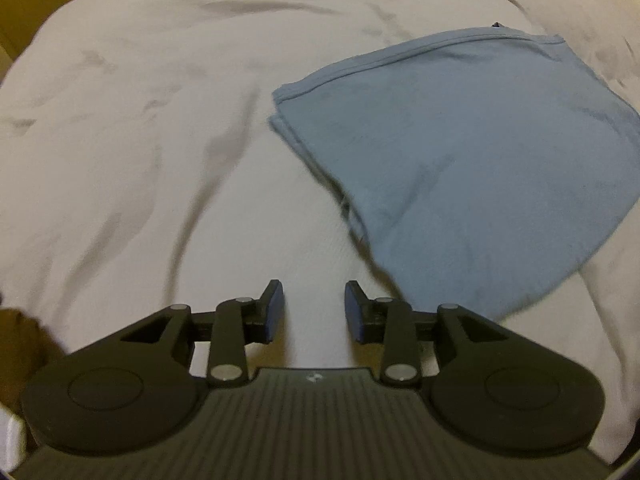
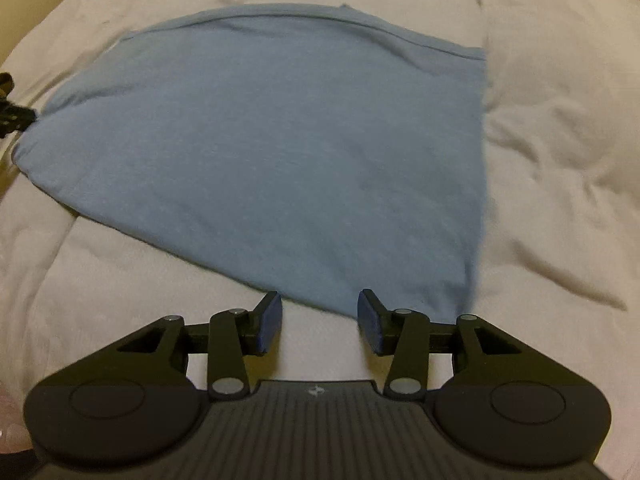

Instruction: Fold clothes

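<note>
Both grippers are pointing steeply down at the bed. The left gripper (image 1: 314, 308) sits at the bottom centre of its own view with its jaws spread apart, nothing but white bedding between the blue pads (image 1: 274, 312). It isn't touching the garment at all.

The right gripper (image 2: 320, 318) is in the same sort of pose, low centre of its frame, jaws spread a bit wider. The near corner of the folded light blue garment (image 2: 280, 140) comes down just about to the gap between its fingertips, but the pads aren't pressing on it, so nothing is pinched.

The garment itself lies flat on the white comforter (image 2: 560, 160), folded into a rough rectangle, with a stitched hem running along its far edge.

View differences: from the left wrist the garment (image 1: 460, 160) fills the right half of the frame, and you can see stacked layers at its upper left corner, plus loads of rumpled comforter (image 1: 140, 140) on the left side. The right wrist view has it dead centre, filling most of the frame, and a dark bit of something pokes in at the left edge near the garment's corner; can't tell what it is.
</note>
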Motion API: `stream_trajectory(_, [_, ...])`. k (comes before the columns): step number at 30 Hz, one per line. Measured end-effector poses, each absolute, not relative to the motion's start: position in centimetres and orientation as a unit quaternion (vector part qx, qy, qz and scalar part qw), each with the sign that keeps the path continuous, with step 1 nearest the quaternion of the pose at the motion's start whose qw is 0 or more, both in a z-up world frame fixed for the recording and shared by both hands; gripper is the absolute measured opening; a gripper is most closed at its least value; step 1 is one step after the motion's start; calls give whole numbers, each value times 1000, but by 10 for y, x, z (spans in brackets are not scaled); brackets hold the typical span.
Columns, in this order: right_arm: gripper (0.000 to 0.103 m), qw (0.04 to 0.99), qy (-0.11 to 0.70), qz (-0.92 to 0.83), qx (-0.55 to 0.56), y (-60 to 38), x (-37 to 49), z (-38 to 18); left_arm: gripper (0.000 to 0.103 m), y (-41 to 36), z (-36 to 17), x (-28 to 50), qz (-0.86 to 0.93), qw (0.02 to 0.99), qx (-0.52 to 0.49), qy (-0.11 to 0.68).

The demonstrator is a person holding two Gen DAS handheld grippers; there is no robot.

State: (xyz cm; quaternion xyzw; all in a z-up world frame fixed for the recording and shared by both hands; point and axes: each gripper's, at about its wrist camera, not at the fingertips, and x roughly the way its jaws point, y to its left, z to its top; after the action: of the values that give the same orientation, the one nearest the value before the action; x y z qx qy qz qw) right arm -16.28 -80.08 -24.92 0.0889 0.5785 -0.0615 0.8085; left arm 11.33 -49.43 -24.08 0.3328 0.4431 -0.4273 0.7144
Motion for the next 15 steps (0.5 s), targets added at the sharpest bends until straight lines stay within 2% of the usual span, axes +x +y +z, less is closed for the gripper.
stream_trajectory(8, [46,832,545,-13,102,-765,-173,-223,31,-488,-202,73,-451,702,401,378])
stream_trajectory(10, [46,834,541,-6,106,-754,-178,-216,35,-489,-198,63,-463,690,426,357])
stream_trajectory(12, [47,837,536,0,109,-743,-181,-210,49,-490,-199,59,-476,675,453,335])
stream_trajectory(15, [54,845,524,-4,107,-723,-179,-198,59,-491,-205,59,-494,645,500,301])
